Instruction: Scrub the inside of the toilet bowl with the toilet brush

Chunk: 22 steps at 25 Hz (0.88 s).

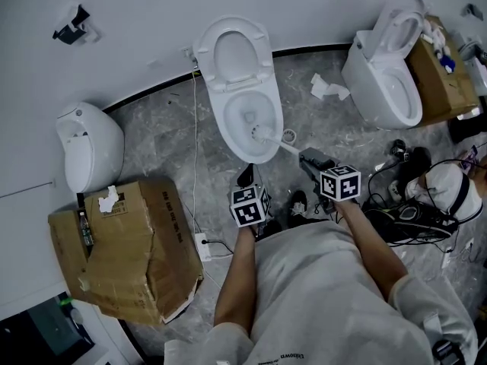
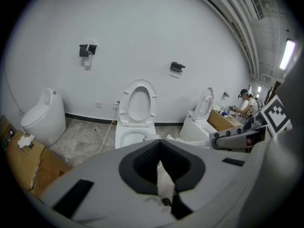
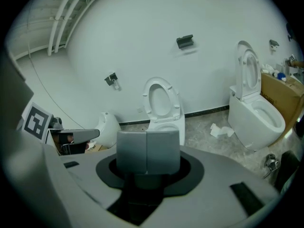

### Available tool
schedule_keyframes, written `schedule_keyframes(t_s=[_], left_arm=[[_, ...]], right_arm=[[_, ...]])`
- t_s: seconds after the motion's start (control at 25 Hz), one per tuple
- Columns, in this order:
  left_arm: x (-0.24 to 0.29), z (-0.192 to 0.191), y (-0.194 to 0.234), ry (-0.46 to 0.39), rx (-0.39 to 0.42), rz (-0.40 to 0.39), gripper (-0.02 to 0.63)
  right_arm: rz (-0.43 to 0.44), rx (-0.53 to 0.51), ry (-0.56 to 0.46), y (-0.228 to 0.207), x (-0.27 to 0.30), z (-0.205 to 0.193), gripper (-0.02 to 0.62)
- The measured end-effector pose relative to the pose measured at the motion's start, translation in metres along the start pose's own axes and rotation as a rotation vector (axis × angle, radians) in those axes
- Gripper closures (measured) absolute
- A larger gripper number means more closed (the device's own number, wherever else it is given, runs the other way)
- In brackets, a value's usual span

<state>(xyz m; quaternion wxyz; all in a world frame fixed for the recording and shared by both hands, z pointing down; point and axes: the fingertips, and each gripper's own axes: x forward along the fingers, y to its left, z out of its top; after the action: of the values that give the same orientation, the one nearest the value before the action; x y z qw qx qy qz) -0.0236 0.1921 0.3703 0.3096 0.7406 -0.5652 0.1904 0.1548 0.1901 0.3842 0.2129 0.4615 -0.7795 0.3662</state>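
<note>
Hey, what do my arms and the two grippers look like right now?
The left gripper and the right gripper both have grey bodies with black recesses around the jaws. Each carries a cube covered in black-and-white square markers. You wear a pale top, and its loose sleeves leave the forearms bare.

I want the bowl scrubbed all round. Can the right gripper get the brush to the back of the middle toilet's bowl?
Probably yes. The right gripper holds the toilet brush, its head already inside the toilet bowl; the lid is raised and nothing blocks the rim.
</note>
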Motion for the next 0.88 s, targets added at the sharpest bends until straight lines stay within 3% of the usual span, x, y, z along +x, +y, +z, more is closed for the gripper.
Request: schedule_keyframes(t_s=[0.36, 0.88], left_arm=[[0.004, 0.004, 0.001, -0.005, -0.005, 0.000, 0.581], [0.001, 0.005, -0.002, -0.009, 0.016, -0.009, 0.581]], right_arm=[[0.027, -0.029, -0.024, 0.007, 0.003, 0.009, 0.422], [-0.079, 0.048, -0.118, -0.017, -0.007, 0.023, 0.417]])
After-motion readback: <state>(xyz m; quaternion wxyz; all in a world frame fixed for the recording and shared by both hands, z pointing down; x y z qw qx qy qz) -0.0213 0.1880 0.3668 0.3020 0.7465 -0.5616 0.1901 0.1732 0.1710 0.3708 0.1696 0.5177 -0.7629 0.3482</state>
